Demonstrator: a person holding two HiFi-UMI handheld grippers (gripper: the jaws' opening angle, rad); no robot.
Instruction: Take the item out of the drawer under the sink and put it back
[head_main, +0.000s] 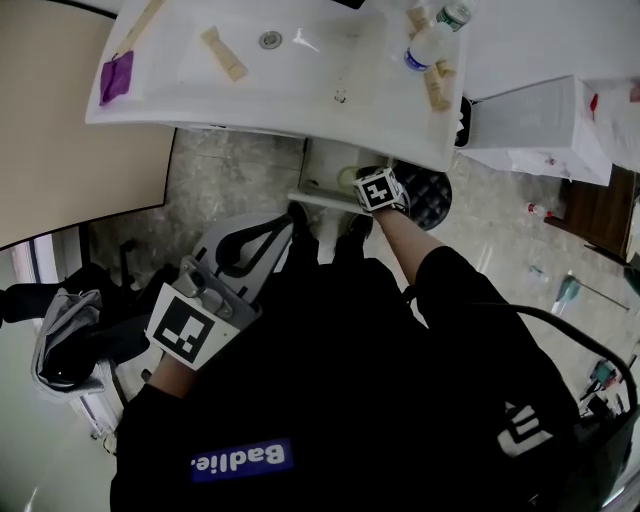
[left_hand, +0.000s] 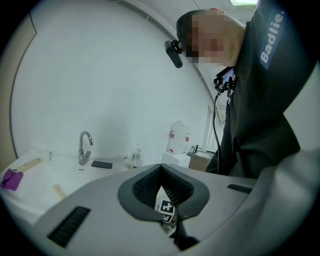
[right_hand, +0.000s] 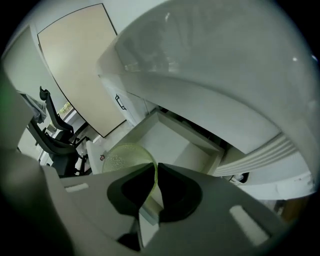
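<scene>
- Right gripper (right_hand: 153, 166): jaws nearly together, pinching the thin rim of the green bowl (right_hand: 122, 157). The rim runs straight through the gap between the two dark pads.
- Green bowl: pale, translucent and round, with a dimpled bottom. In the right gripper view its body spreads from the jaw tips toward 10 o'clock, on the outer side of the left pad.
- Drawer (right_hand: 167, 140): pulled open under the sink, white inside, bare floor showing. It lies past the jaw tips at about 12 to 1 o'clock, and the bowl overlaps its near-left edge. Whether the bowl touches the drawer cannot be told.
- Head view: the right gripper's marker cube (head_main: 378, 190) sits just below the sink's (head_main: 200, 105) front edge, at 12 to 1 o'clock from the person's chest, pointing down. The bowl is hidden here.
- Left gripper (head_main: 293, 215): tips closed together with nothing between them. It is held at 8 o'clock of the right gripper, well apart from the bowl and the drawer.
- Left gripper view: faucet (left_hand: 85, 145) at 9 o'clock and purple cloth (left_hand: 11, 178) at the far left.
</scene>
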